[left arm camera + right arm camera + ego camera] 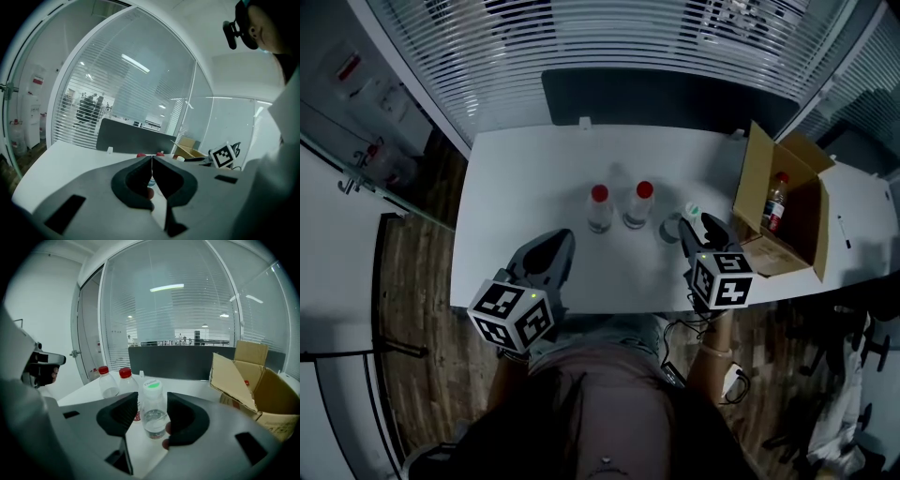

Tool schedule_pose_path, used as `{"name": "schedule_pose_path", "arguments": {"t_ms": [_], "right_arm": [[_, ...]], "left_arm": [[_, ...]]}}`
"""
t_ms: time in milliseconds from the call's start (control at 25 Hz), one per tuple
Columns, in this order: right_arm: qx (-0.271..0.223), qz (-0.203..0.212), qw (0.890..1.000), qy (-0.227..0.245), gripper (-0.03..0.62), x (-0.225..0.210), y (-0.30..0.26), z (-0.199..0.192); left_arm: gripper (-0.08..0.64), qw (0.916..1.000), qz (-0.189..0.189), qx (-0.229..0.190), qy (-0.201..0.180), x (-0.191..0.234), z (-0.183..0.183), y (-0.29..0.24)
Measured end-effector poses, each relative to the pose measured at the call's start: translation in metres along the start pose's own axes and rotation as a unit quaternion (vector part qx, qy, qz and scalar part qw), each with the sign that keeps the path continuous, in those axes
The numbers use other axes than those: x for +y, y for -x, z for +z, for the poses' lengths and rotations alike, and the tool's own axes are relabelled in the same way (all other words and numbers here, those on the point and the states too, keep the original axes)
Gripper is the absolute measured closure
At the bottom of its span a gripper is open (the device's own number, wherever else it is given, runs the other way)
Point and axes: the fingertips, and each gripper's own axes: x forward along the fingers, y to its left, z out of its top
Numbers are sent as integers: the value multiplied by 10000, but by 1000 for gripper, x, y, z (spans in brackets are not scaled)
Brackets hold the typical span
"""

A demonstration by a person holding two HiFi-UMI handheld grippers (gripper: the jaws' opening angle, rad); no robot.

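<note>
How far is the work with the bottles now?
Done: one labelled bottle stands in the cardboard box. In hand: the right gripper, jaws open, surrounds the green-topped bottle. Left, probably: two red-capped bottles on the table; the left gripper is shut, empty.

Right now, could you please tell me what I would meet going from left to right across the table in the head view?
left gripper → red-capped bottle → second red-capped bottle → white-capped bottle → cardboard box

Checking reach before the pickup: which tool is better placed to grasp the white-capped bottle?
Right. The right tool has its jaws apart with the white-capped bottle standing between them. The left tool has its jaws together near the front edge of the table, short of the red-capped bottles.
</note>
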Motion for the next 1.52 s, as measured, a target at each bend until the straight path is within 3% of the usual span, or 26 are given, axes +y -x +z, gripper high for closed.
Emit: {"name": "schedule_pose_path", "arguments": {"t_ms": [360,600,880,1520], "right_arm": [[-151,-111,9996,-211,411,1,31,-4],[-255,-158,9995,-53,413,5,52,0],[-480,-253,9985,88,459,10,75,11],[-740,-260,9969,-70,469,5,108,14]], "left_arm": [[551,9997,-222,28,-76,-12,-3,-2],[551,9993,-293,97,-189,-18,-6,-3],[552,9987,-407,136,-263,-26,-8,-5],[551,9972,-698,48,-250,-50,-7,-12]]}}
